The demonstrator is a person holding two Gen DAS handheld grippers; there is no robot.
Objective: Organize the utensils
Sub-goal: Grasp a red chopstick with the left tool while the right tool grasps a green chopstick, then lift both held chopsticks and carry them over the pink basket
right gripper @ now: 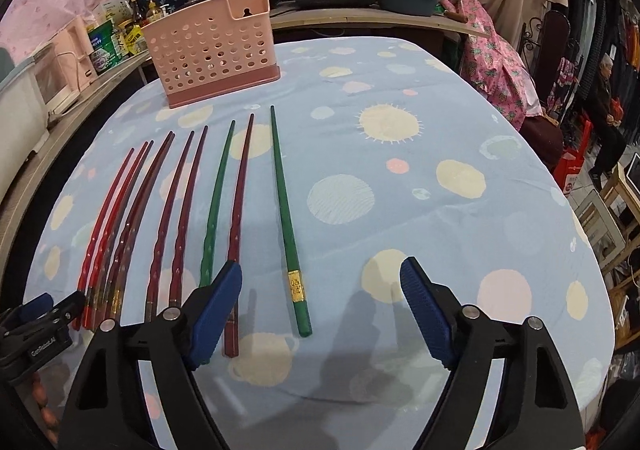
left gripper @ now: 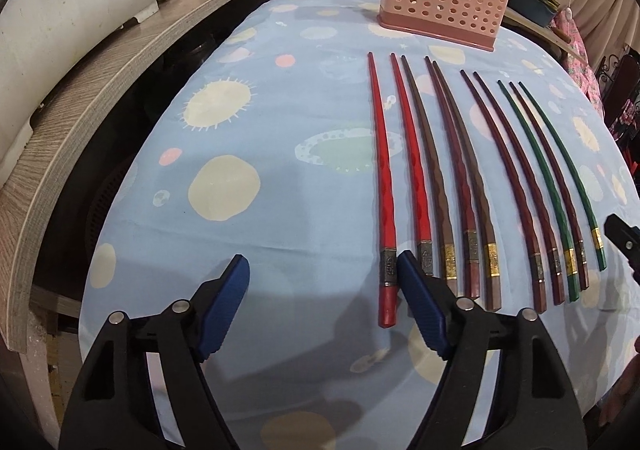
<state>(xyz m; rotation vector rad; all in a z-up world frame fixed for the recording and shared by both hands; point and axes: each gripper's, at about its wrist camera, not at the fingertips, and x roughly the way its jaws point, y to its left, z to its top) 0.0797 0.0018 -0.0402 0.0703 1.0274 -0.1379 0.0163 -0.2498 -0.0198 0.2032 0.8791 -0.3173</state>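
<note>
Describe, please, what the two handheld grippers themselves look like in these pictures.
Both look alike. The left gripper and right gripper each have two black plastic arms with triangular cut-outs and round silver pins at the joints. The fingers carry blue, finely ribbed pads. In the right wrist view, white lettering shows on the left gripper's black body. No sleeves show.

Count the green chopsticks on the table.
2. One green chopstick lies at the row's right end, between the right gripper's open jaws; the other green chopstick lies two places left, its thick end hidden behind the gripper's left finger.
</note>
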